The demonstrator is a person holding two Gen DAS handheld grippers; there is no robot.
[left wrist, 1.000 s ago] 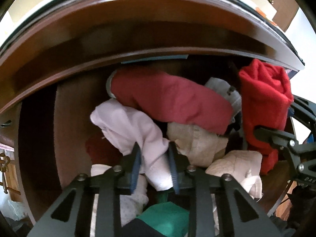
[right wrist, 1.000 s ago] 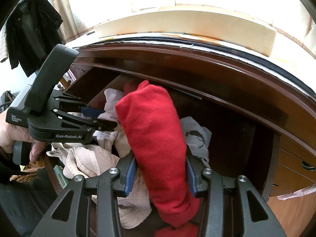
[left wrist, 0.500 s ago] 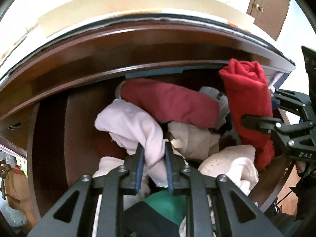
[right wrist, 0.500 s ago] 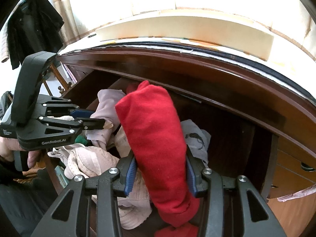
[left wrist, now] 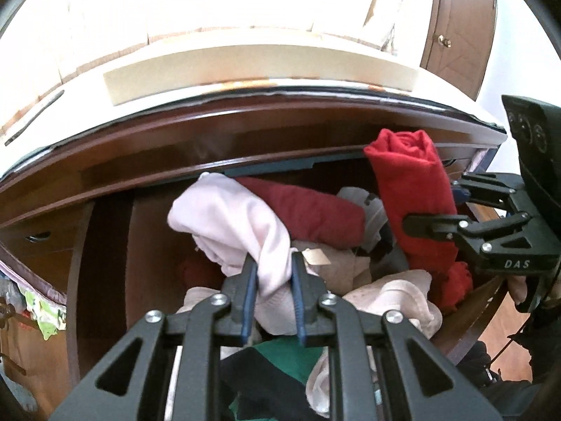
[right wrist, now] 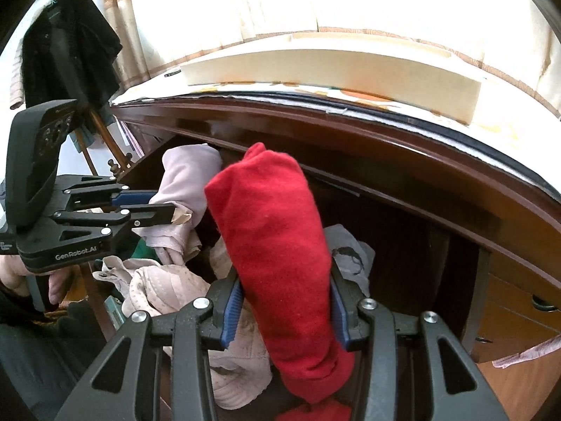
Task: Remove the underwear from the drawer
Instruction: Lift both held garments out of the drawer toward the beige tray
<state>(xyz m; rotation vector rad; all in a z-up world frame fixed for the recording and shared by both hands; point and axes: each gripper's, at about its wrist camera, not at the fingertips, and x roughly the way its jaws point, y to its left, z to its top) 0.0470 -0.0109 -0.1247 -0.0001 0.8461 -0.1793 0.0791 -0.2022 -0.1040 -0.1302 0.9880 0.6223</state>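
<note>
Above the wooden drawer (left wrist: 105, 263), soft rolled red underwear (right wrist: 277, 245).

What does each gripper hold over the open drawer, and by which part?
The left gripper pinches the pale pink garment at its lower hanging end. The right gripper clamps the rolled bright red garment around its lower middle.

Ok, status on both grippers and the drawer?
Left gripper shut on pale pink garment. Right gripper shut on red roll. Both above drawer pile.
</note>
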